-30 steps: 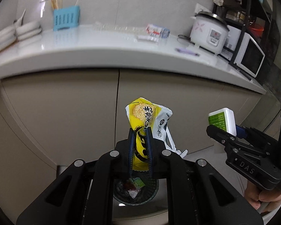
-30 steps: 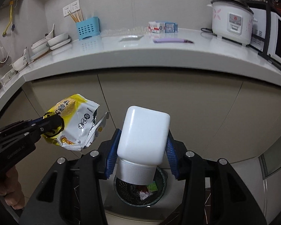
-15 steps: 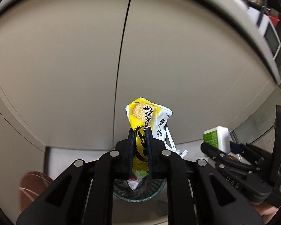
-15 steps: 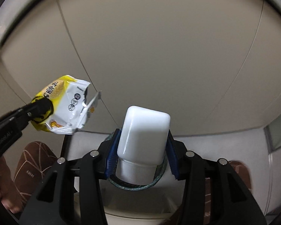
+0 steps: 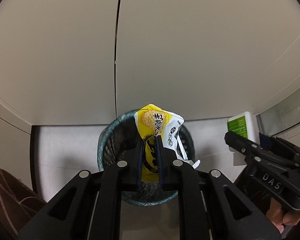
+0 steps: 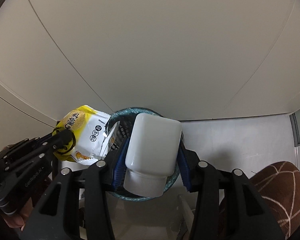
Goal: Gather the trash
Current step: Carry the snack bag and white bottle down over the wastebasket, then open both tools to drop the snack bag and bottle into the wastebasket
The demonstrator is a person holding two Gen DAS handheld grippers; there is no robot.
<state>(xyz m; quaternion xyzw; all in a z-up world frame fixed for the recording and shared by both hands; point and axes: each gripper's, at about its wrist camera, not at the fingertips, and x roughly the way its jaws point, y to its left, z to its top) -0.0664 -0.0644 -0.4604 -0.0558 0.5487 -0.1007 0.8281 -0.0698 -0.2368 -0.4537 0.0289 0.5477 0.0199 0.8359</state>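
My left gripper is shut on a yellow and white snack bag and holds it over the round mesh trash bin on the floor. In the right wrist view the bag sits at the bin's left rim, held by the left gripper. My right gripper is shut on a white plastic bottle, cap toward the camera, directly above the bin. In the left wrist view the bottle with its green label and the right gripper are to the right of the bin.
Beige cabinet doors rise right behind the bin. The floor is pale grey. Brown patterned slippers lie at the lower left and at the lower right.
Both grippers have dropped from counter height down toward the floor. The counter has left the view and the bin now lies close under the bag and the bottle.
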